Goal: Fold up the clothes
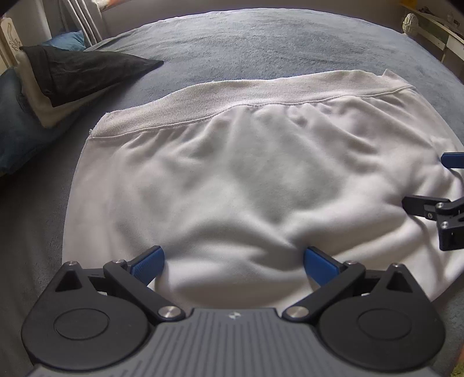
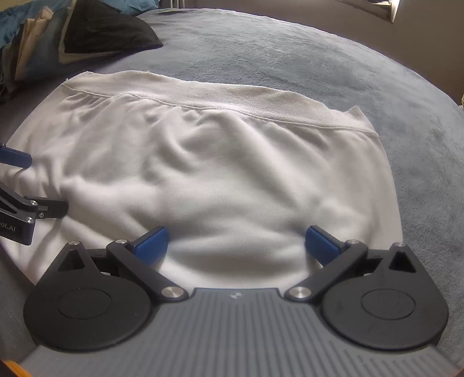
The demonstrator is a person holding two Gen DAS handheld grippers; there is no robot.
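Observation:
A white garment (image 1: 232, 179) with a ribbed band (image 1: 220, 98) along its far edge lies spread flat on the blue-grey bed cover. My left gripper (image 1: 233, 261) hangs over its near edge, jaws wide apart, blue pads (image 1: 149, 262) clear of the cloth. In the right wrist view the same white garment (image 2: 217, 174) fills the middle, ribbed band (image 2: 232, 95) at the far side. My right gripper (image 2: 236, 242) stands open above the near edge with nothing gripped. Each gripper shows at the other view's side: the right gripper (image 1: 435, 185), the left gripper (image 2: 37, 185).
A pile of folded clothes, black cloth (image 1: 81, 72) on top with cream and denim under it, sits at the far left of the bed cover (image 1: 261, 46). The same pile (image 2: 101, 32) shows at top left. Furniture (image 1: 435, 26) stands past the bed at top right.

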